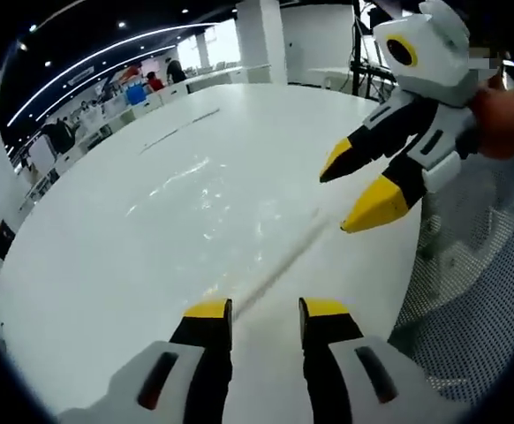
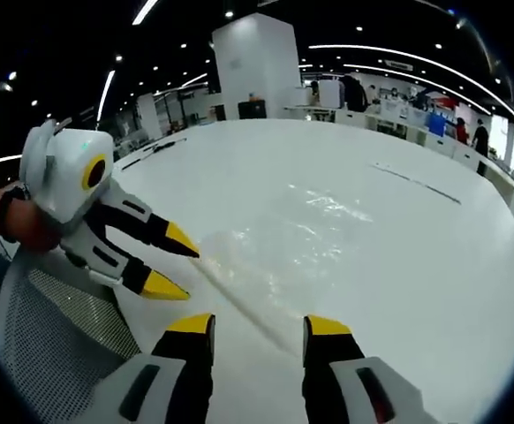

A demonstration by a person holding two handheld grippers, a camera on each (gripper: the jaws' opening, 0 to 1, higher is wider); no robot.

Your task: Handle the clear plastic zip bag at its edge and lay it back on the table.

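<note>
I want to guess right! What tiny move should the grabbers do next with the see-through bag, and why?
Probably ease the left gripper forward and close on the zip edge of the clear bag. The bag lies flat on the white table, both grippers look open and hold nothing, and the right gripper hovers nearby.

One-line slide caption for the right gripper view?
Open right gripper above the clear plastic zip bag lying flat on the white table, open left gripper alongside.

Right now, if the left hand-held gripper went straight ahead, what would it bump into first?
Probably the clear plastic bag lying flat on the white table. Its zip edge runs just ahead of the left hand-held gripper, whose jaws are open, though depth is unclear.
</note>
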